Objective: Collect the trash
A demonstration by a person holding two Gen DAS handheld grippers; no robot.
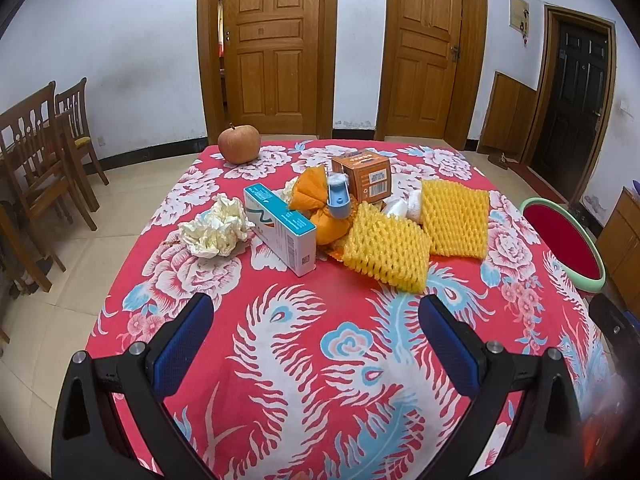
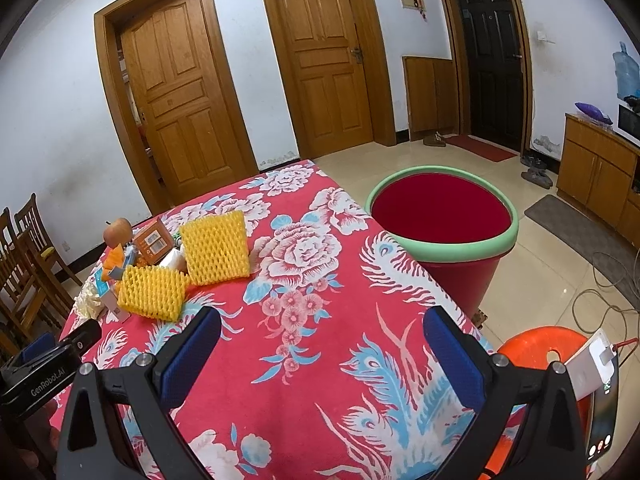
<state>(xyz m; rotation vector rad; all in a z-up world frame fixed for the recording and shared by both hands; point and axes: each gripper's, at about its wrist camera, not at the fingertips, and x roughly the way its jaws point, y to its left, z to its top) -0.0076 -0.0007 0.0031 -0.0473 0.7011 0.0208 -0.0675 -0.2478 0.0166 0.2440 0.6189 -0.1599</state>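
Left tool (image 1: pixel 316 320): its jaws stood wide apart and held nothing, poised over bare cloth short of the pile, probably so either pad could close on whichever piece came first.
Right tool (image 2: pixel 322 332): likewise spread wide and empty, aimed across the bench toward the bucket side, which suited it for the drop-off.
Bench (image 1: pixel 320 380): covered by a red floral cloth; the near half carried nothing, so both tools had room to come in low.
Foam nets: 2 yellow fruit nets lay nearest, one (image 1: pixel 384 248) leaning on the pile, the other (image 1: pixel 456 224) just beside it; light and springy, I judged them the easiest first picks.
Blue-white carton (image 1: pixel 280 228): it lay on a long edge to the left of the nets, touching the orange wrapper.
Crumpled tissue (image 1: pixel 218 228): it sat just left of the carton, loose and soft.
Orange wrapper (image 1: pixel 316 204): bunched in the middle of the heap with a small blue plastic piece (image 1: pixel 340 200) resting against it.
Orange box (image 1: pixel 362 178): it stood behind the heap, upright.
Apple (image 1: pixel 239 143): whole, at the far edge, well apart from the trash; likely not meant for collecting.
Bucket (image 2: pixel 444 216): red with a green rim, open and empty, standing on the floor just off the bench's right edge, presumably the place for the trash.
Progress: judged not yet begun, since all pieces lay on the bench.
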